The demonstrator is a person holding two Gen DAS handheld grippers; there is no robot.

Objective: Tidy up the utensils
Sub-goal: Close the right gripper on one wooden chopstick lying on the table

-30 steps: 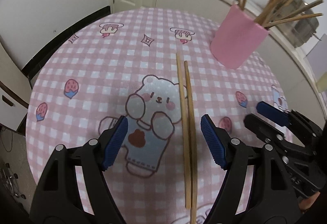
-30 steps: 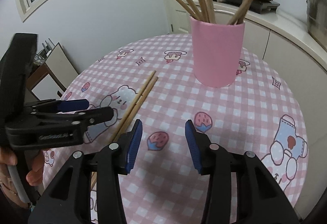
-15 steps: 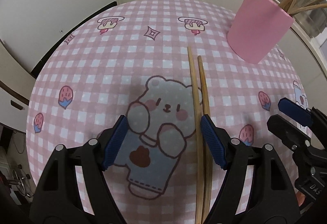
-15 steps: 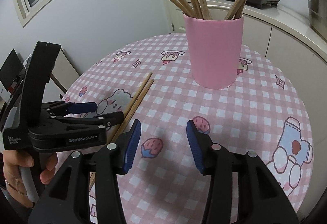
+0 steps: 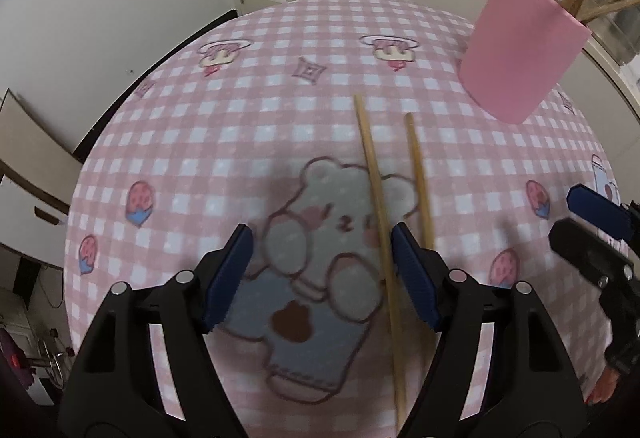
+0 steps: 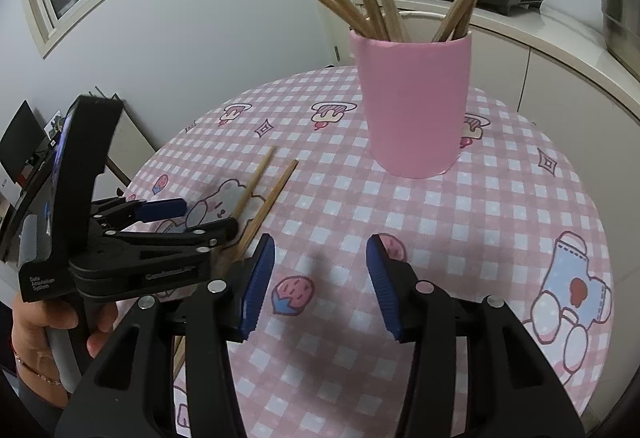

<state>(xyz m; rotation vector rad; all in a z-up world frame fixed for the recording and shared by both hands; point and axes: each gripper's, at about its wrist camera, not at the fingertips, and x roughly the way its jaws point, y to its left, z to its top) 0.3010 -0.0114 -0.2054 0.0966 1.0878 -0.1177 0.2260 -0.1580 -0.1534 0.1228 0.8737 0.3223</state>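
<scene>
Looking down your left gripper, the two loose chopsticks lie flat near the middle of the table, long axes running straight away from you toward the pink cup at the far right edge. One stick sits just inside your right-hand pad, the other passes just outside it. Your left gripper is spread wide with nothing in it, and so is your right gripper, which points off to the side. Left is clearly nearer, I'd say.
</scene>
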